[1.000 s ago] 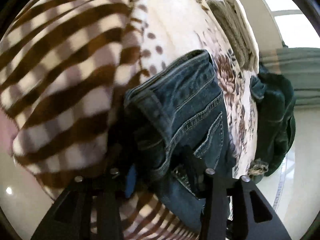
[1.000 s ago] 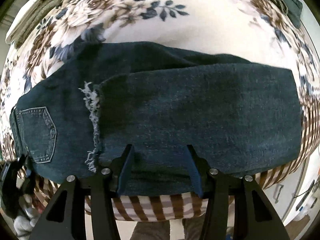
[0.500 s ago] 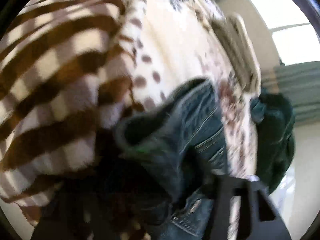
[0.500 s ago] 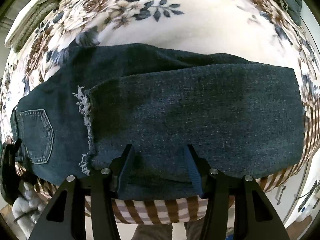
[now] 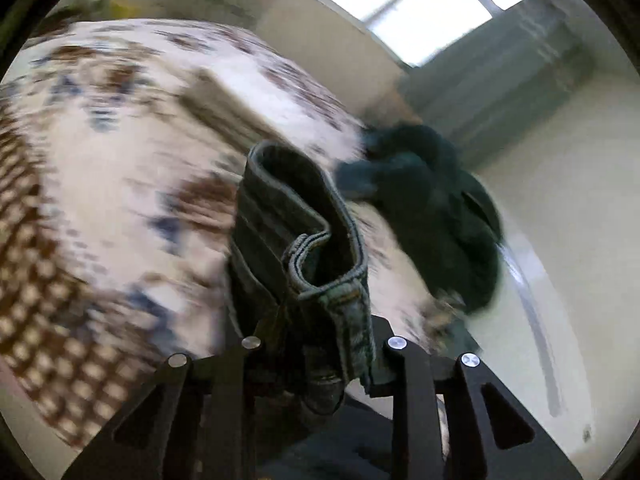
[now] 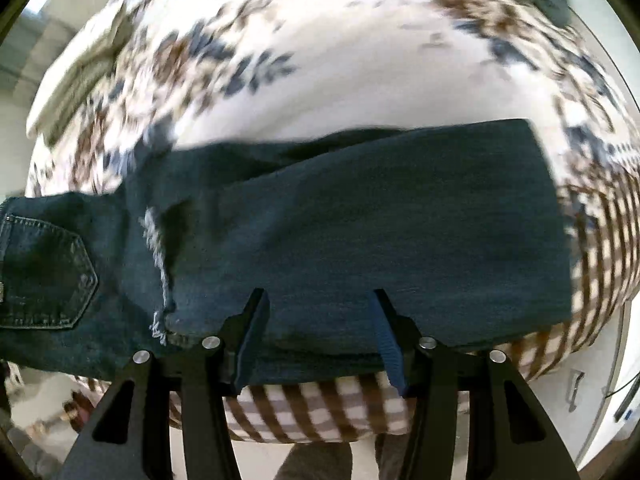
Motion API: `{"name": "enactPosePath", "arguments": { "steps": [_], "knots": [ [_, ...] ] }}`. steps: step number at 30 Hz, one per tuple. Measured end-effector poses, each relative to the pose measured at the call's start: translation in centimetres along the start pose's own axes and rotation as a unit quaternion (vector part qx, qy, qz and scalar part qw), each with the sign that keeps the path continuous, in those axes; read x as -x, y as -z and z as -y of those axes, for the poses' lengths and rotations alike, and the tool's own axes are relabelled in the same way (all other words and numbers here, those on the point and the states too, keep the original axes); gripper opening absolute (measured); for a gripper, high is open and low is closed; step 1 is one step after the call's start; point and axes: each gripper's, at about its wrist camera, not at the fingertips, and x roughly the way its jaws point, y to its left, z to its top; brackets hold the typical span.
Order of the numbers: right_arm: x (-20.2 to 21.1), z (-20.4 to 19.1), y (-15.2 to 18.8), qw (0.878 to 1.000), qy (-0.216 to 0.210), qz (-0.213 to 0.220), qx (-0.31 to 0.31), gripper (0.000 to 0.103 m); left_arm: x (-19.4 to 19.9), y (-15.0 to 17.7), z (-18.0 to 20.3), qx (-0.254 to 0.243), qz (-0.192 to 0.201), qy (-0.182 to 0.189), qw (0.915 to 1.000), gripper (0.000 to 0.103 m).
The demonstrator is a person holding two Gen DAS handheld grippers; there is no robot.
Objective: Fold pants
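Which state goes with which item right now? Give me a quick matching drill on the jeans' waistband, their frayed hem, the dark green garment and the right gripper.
Column one:
1. Dark blue denim waistband
2. Frayed pale hem edge
3. Crumpled dark green garment
4. Right gripper

Column two:
A. Heaped at the bed's far edge
B. Open, at the folded leg's near edge
C. Lifted, clamped in the left gripper
D. Lying across the jeans beside the back pocket

Pairs: 1-C, 2-D, 3-A, 4-B

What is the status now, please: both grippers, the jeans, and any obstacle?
Left gripper shut on jeans waistband, lifted. Right gripper open, fingers straddling folded leg edge. Dark green garment on the bedspread beyond, apart.
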Motion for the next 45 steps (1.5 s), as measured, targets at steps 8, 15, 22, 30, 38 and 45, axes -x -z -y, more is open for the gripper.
{"name": "enactPosePath", "arguments": {
  "steps": [8, 15, 22, 30, 38, 45],
  "knots": [
    [3.9, 10.1, -1.5, 0.996, 0.003, 0.034, -0.088, 0.055, -8.1, 8.6, 10.2, -0.055, -0.163, 0.081, 0.9818, 0.022],
    [3.7, 16.8, -2.4, 0.991, -0.033, 0.025, -0.130, 0.081, -14.8, 15.4, 13.9, -0.151, -0.337, -0.003, 0.9292, 0.028],
    [3.4, 19.4, -2.7, 0.983, -0.052, 0.033, -0.175, 0.085, -14.3, 16.4, 12.5, -0.166, -0.359, -0.004, 0.9184, 0.091],
    [2.5, 17.3, -3.9, 0.977, -0.129, 0.022, -0.170, 0.085, -13.0, 11.7, 11.8, -0.194, -0.306, -0.039, 0.9313, 0.096],
    [-2.4, 13.8, -4.6, 0.985, -0.118, -0.032, -0.121, 0.087, -14.5, 7.3, 1.4, -0.229, -0.260, -0.234, 0.9083, 0.096],
    [-3.6, 9.8, -4.7, 0.994, -0.089, -0.040, -0.055, 0.079, -17.0, 8.9, -7.6, -0.193, -0.296, -0.302, 0.8852, 0.096]
  ]
}}
